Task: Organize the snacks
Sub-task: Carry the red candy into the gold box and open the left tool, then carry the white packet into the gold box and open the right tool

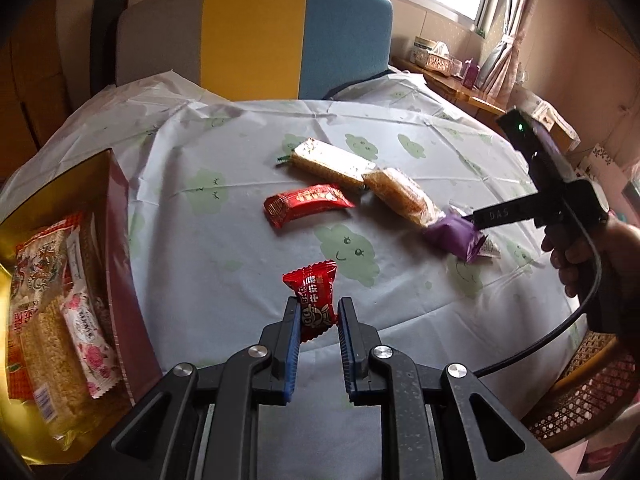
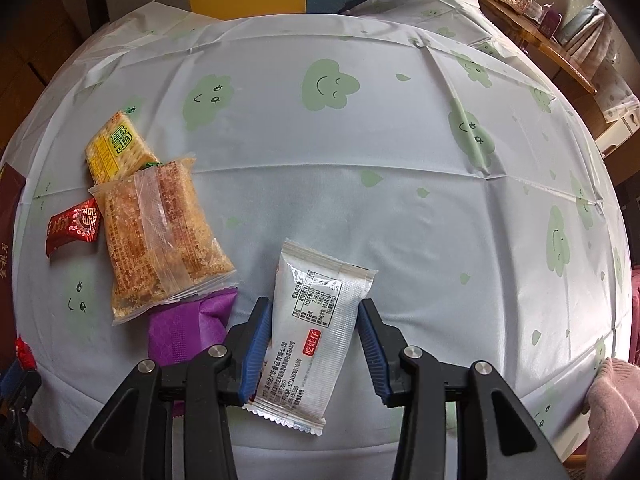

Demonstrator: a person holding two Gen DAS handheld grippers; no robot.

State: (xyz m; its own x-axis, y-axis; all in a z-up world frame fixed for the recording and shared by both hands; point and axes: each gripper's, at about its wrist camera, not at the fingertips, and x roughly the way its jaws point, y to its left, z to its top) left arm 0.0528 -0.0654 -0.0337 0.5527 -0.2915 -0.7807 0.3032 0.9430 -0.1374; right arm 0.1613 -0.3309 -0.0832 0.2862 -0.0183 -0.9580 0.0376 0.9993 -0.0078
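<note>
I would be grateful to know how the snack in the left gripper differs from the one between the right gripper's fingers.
The small red candy is pinched and lifted by the left gripper; the white packet lies between the right gripper's fingers. The red candy is short and crinkled; the white packet is longer and flatter. Both are sealed wrappers.

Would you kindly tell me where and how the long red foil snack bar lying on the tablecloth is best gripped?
Grip the long red foil snack bar across its narrow middle, coming straight down from above. It lies flat, clear of the clear-wrapped cracker packs, so its long edges seem free for the jaws; the crimped ends look too flimsy.
</note>
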